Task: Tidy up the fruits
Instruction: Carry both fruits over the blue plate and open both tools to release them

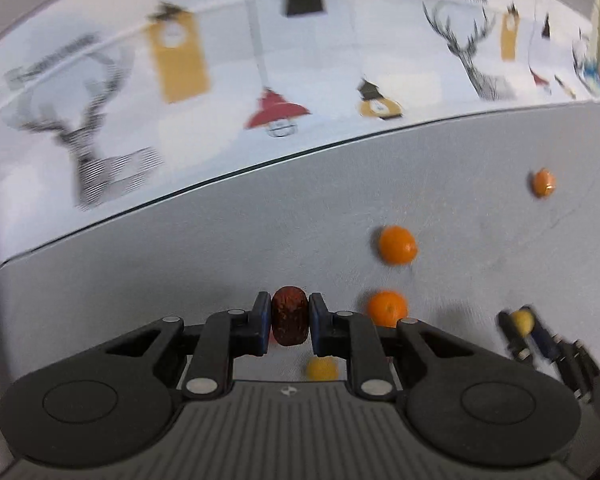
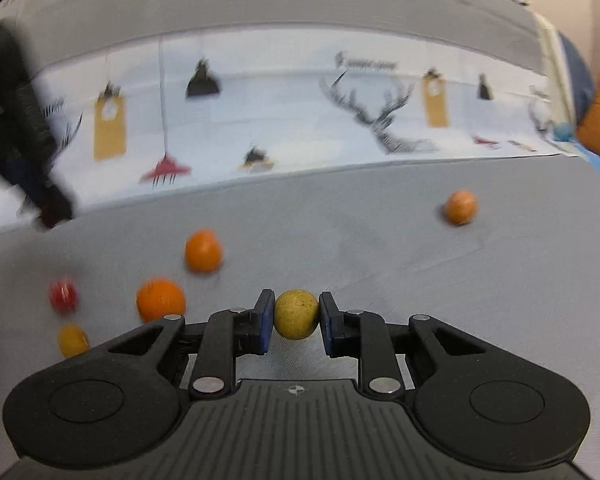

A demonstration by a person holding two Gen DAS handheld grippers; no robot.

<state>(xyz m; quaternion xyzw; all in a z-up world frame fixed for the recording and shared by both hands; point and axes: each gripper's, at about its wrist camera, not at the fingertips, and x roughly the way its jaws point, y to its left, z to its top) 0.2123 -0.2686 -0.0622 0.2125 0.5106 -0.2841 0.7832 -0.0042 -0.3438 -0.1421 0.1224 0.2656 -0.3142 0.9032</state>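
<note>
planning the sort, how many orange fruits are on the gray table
3: two close together left of the right gripper, orange fruit behind orange fruit, and a paler one far right. Others may be hidden.

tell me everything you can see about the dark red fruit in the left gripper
The dark red fruit is small, oval and wrinkled, with a dull, mottled brownish-red skin, rather like a dried date. It stands on end, clamped at its two sides between the blue pads of the left gripper, which is shut on it. It appears lifted clear of the grey tabletop, and nothing else touches it.
</note>
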